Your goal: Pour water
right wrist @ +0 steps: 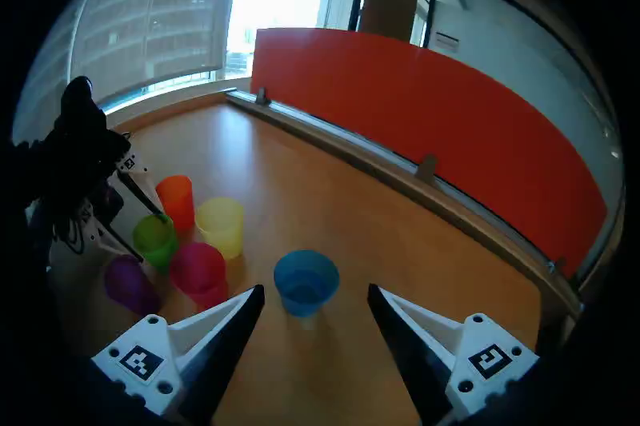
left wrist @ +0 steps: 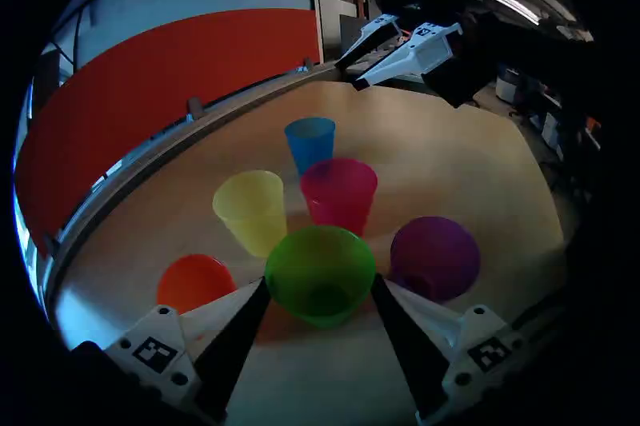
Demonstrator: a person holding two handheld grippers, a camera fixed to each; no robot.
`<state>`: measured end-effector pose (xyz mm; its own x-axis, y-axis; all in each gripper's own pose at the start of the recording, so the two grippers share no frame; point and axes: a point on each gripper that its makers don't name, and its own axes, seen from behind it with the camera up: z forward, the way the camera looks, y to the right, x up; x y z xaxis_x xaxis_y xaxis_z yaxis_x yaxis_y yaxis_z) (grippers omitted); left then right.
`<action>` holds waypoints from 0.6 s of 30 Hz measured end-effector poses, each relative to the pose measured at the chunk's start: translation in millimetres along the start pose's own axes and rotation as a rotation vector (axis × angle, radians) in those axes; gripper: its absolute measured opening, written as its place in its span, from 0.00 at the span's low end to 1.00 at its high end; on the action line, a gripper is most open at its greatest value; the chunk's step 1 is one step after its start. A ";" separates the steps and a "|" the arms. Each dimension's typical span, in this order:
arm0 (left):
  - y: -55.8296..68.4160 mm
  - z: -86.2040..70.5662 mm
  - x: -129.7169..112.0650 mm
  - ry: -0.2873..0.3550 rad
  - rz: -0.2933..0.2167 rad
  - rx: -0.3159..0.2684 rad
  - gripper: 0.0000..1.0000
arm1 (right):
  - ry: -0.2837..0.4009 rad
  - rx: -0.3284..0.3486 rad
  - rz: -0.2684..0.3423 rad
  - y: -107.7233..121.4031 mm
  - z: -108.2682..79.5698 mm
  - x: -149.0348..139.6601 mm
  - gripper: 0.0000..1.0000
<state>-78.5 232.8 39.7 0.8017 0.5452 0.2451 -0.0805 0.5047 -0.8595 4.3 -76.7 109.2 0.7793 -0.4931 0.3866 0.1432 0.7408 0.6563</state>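
Several coloured plastic cups stand clustered on a wooden table (left wrist: pixel 448 154). The green cup (left wrist: pixel 320 270) sits between the fingertips of my left gripper (left wrist: pixel 320 288), which is open; I cannot tell if the fingers touch it. Around it stand an orange cup (left wrist: pixel 194 282), a yellow cup (left wrist: pixel 251 210), a pink cup (left wrist: pixel 338 194), a purple cup (left wrist: pixel 434 256) and a blue cup (left wrist: pixel 310 142). My right gripper (right wrist: pixel 314 292) is open, with the blue cup (right wrist: pixel 306 282) upright just ahead of its fingertips, some water in it. In the left gripper view, the right gripper (left wrist: pixel 349 76) hovers beyond the blue cup.
A red partition panel (right wrist: pixel 448 114) runs along the table's far edge, with a raised ledge (right wrist: pixel 376 162) in front of it. Bright windows (right wrist: pixel 272 2) lie behind. Bare tabletop (right wrist: pixel 320 210) stretches to the right of the cups. A person's dark-sleeved hand (right wrist: pixel 72 154) holds the left gripper.
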 end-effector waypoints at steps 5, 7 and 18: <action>0.1 3.3 2.8 0.002 0.004 -0.002 0.91 | -0.001 -0.001 -0.003 1.0 0.7 -0.8 1.00; 0.1 4.4 3.9 0.004 0.006 -0.003 0.91 | -0.002 -0.002 -0.003 1.6 0.9 -1.5 1.00; 1.5 11.1 6.3 0.009 0.009 -0.005 0.91 | -0.005 -0.006 0.001 4.1 1.5 -4.1 1.00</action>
<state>-80.2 244.4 44.9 0.8064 0.5435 0.2329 -0.0849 0.4963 -0.8640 0.8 -72.3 111.3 0.7763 -0.4945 0.3909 0.1456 0.7440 0.6521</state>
